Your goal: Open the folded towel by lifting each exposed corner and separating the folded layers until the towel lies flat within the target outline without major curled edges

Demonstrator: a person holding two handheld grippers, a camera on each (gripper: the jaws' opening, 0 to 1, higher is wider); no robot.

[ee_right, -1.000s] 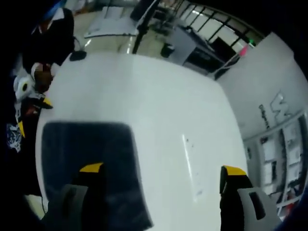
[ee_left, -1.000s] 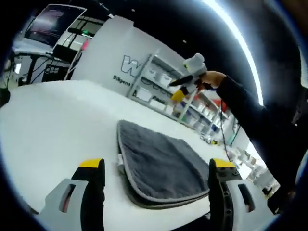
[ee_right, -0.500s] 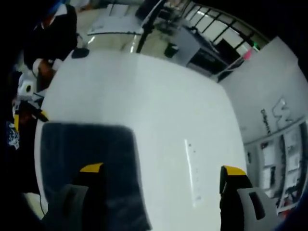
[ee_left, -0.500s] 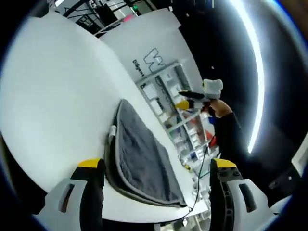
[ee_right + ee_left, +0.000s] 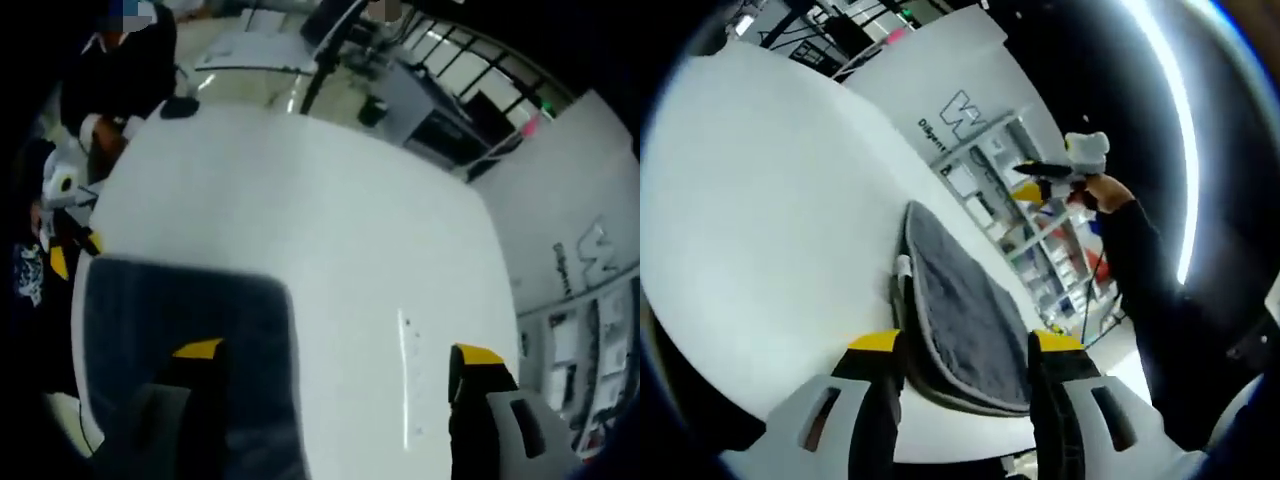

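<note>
A folded dark grey towel [image 5: 960, 310] with a light stitched border lies on the white table [image 5: 760, 200], a small white tag [image 5: 902, 265] at its near corner. My left gripper [image 5: 965, 345] hovers low at the towel's near edge, its yellow-tipped jaws open but fairly close together, nothing pinched. A hand holds my right gripper [image 5: 1060, 170] in the air beyond the towel. In the right gripper view the towel [image 5: 180, 320] lies below on the left, and the right gripper [image 5: 337, 352] is wide open high over the table [image 5: 330, 200]. The left gripper [image 5: 70, 245] shows at the towel's left side.
A faint line of small marks [image 5: 405, 340] runs across the table right of the towel. A dark round object [image 5: 180, 105] sits at the far table edge near a person in dark clothes [image 5: 120, 70]. Shelves [image 5: 990, 190] and a lettered white wall [image 5: 960, 110] stand behind.
The left gripper's jaws have drawn noticeably closer together, and its view has rolled and come in towards the towel's corner. The right gripper stays wide open, its view barely shifted.
</note>
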